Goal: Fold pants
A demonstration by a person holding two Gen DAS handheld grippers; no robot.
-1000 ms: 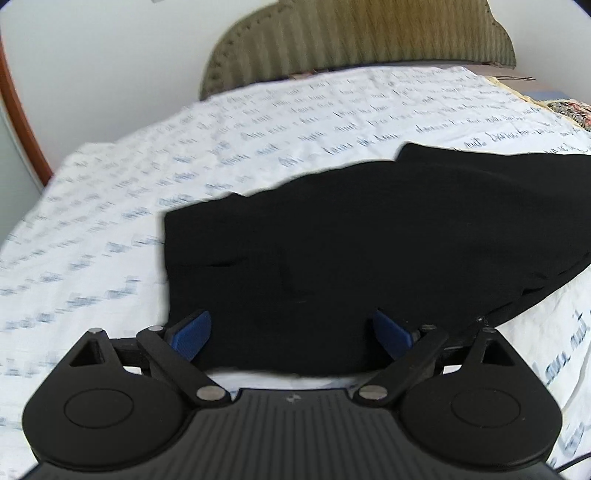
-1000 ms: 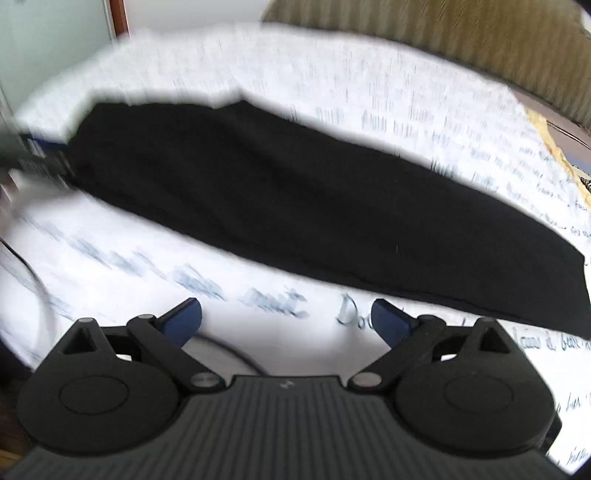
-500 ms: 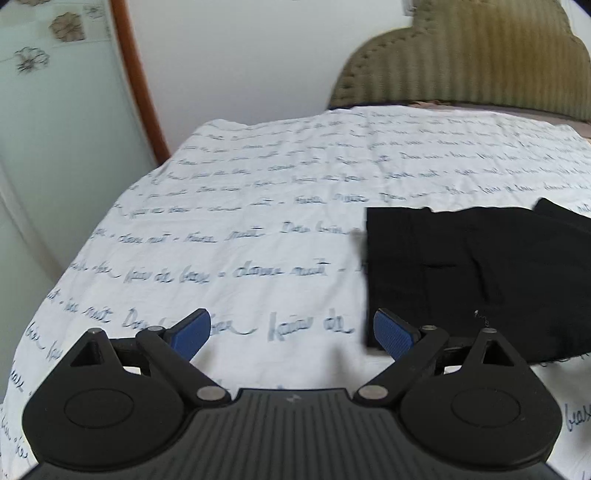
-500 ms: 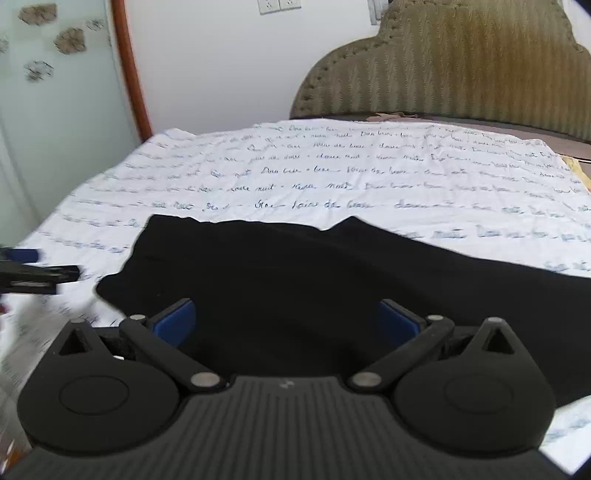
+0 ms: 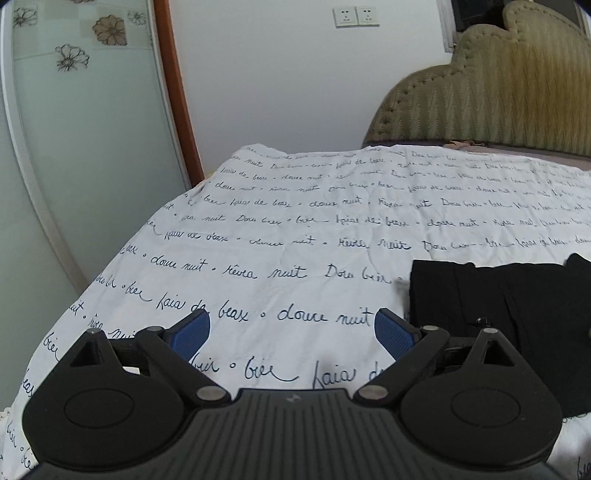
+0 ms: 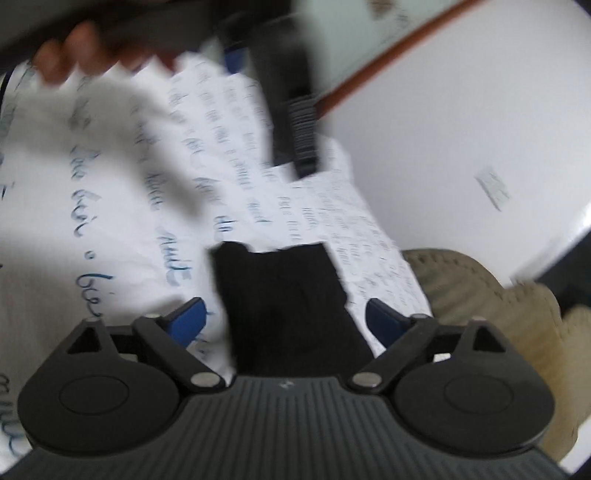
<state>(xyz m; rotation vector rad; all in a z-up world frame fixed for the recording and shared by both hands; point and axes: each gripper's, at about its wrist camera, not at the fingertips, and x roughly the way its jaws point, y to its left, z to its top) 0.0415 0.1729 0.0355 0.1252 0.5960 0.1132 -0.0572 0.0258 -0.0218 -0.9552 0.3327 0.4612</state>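
Black pants (image 5: 509, 314) lie flat on the white bed sheet with blue script (image 5: 295, 229), at the right of the left wrist view. My left gripper (image 5: 293, 330) is open and empty, above bare sheet just left of the pants' edge. In the blurred right wrist view the pants (image 6: 284, 295) run away from me between the fingers. My right gripper (image 6: 284, 321) is open and empty, above the pants. The other gripper (image 6: 291, 110) and the person's hand (image 6: 74, 55) show at the top of that view.
A padded olive headboard (image 5: 498, 103) stands at the far right of the bed. A frosted glass door with a brown frame (image 5: 173, 92) stands at the left beside the bed's edge. A white wall with sockets (image 5: 356, 16) is behind.
My left gripper has swung left off the pants to bare sheet. My right gripper has turned sharply and now looks along the pants towards the left gripper. Both stay open.
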